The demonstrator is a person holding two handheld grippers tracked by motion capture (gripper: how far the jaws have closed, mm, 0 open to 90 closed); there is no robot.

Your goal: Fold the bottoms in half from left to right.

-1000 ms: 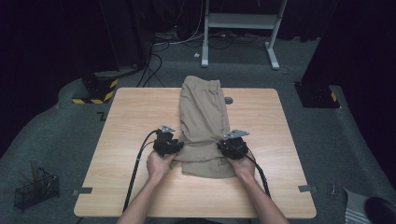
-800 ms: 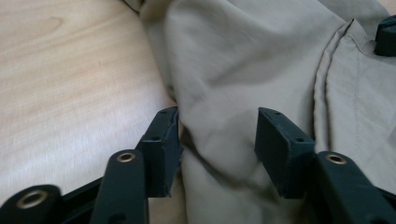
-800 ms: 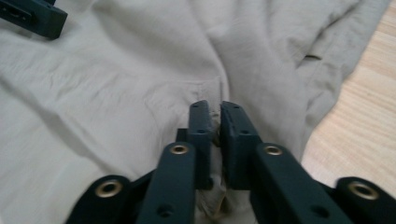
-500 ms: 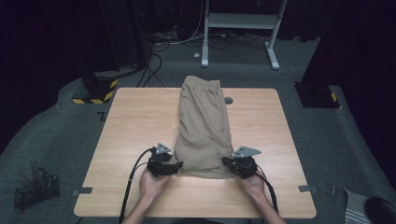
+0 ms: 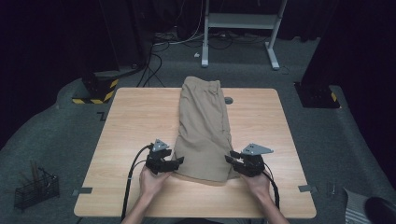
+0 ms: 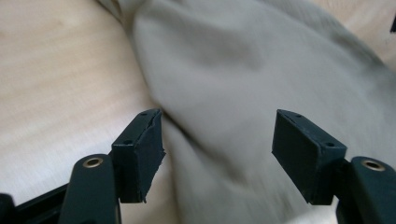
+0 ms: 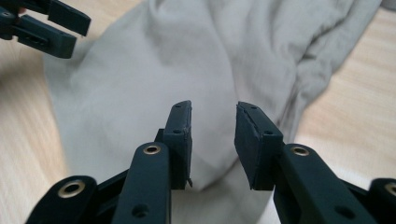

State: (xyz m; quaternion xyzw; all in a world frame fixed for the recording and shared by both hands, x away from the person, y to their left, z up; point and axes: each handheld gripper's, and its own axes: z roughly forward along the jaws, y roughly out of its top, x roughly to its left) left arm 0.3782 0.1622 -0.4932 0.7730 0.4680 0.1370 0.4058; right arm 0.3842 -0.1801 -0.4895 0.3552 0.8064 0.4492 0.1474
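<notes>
A pair of folded khaki shorts [image 5: 205,126] lies lengthwise down the middle of the wooden table [image 5: 135,116], waistband at the far end. My left gripper [image 5: 180,161] sits at the near left corner of the shorts and points right. Its jaws have just been opening and stand wide apart over the shorts [image 6: 243,60], not pressing them. My right gripper [image 5: 229,157] sits at the near right corner and points left. Its jaws [image 7: 213,112] have also just opened, with a gap above the shorts [image 7: 154,70] and nothing pinched. The left gripper [image 7: 46,23] shows across the cloth.
A small grey disc [image 5: 228,100] lies on the table right of the waistband. On the floor are a wire basket [image 5: 35,189] at the near left, a yellow-and-black striped block [image 5: 100,88] and a white desk frame [image 5: 240,23] behind the table.
Both hands have drawn back toward the near edge, from partway along the shorts to their near corners. Both pairs of jaws now stand apart.
</notes>
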